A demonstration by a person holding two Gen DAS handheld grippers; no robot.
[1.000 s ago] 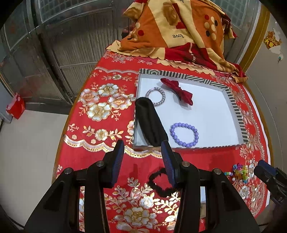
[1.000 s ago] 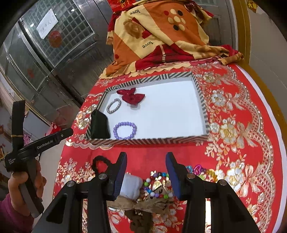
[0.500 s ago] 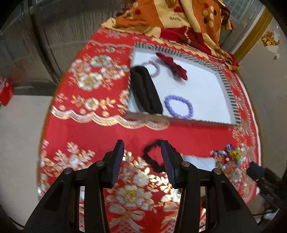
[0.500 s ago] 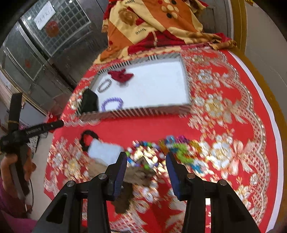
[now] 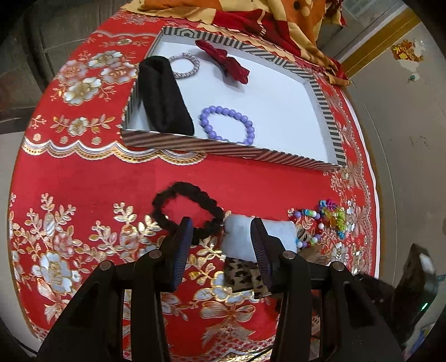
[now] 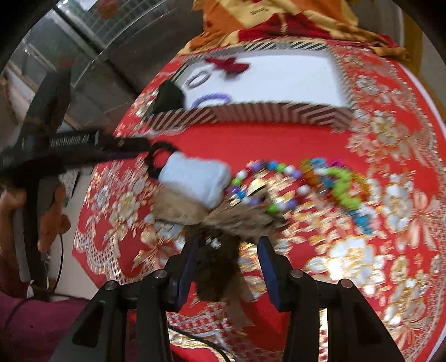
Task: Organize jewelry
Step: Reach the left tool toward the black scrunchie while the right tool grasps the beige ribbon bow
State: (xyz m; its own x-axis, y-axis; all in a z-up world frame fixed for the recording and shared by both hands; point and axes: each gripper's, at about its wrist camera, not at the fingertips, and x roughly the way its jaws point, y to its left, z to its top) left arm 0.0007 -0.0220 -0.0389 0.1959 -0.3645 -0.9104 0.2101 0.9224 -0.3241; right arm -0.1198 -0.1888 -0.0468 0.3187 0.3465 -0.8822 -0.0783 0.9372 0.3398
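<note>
A striped tray [image 5: 223,146] [image 6: 278,111] holds a black headband [image 5: 164,97], a silver bracelet [image 5: 185,65], a dark red bow [image 5: 223,60] and a purple bead bracelet [image 5: 227,125]. On the red cloth lie a black braided hair tie [image 5: 186,208], a white fluffy band [image 5: 259,234] [image 6: 195,179], a leopard-print piece [image 5: 242,274], mixed coloured beads [image 5: 329,217] [image 6: 306,183] and a brown fluffy piece [image 6: 217,267]. My left gripper [image 5: 220,245] is open, low over the hair tie and white band. My right gripper [image 6: 228,259] is open around the brown fluffy piece.
A round table with a red and gold floral cloth [image 5: 83,172]. A folded orange and red blanket [image 5: 278,16] lies behind the tray. The hand holding the left gripper [image 6: 50,211] shows at the left of the right wrist view.
Both grippers have dropped lower and pulled back from the tray toward the loose pile at the table's near side. Both stay open. The right view is blurred by motion.
</note>
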